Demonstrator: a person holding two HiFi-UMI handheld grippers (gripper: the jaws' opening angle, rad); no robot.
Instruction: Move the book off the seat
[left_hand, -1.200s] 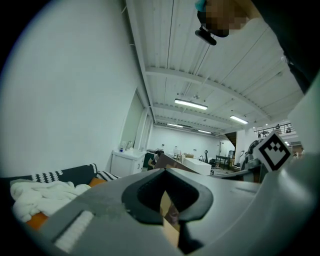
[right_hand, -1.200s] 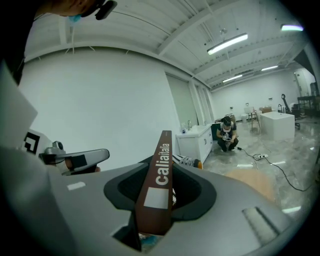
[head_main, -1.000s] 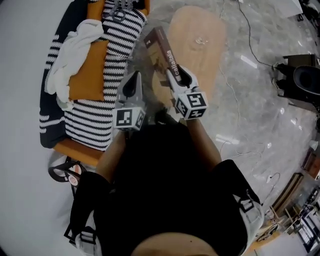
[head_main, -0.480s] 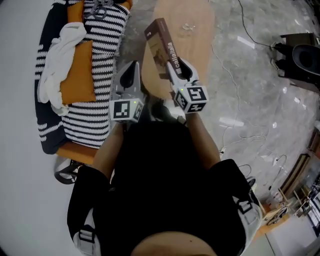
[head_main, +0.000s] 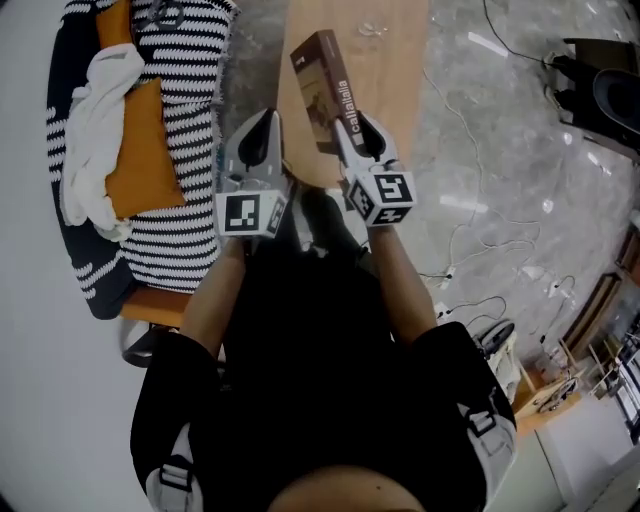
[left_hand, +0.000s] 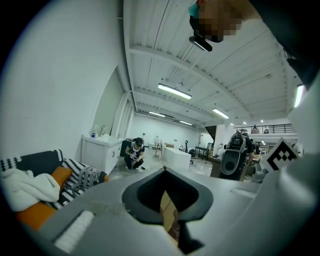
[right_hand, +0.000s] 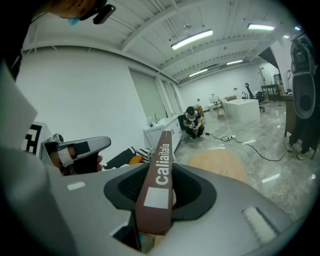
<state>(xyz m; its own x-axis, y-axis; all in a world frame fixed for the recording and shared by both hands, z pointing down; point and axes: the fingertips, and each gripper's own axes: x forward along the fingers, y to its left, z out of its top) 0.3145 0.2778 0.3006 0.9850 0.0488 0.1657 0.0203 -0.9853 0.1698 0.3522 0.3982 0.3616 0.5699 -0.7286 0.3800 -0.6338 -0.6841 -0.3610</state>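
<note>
Over table (head_main: 392, 62), seemingly: right gripper (head_main: 355, 128) clamps book (head_main: 316, 88).

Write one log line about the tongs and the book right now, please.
right tongs: shut on brown book | book: in the air, over wooden table | left tongs: shut, empty, apart from book
</note>
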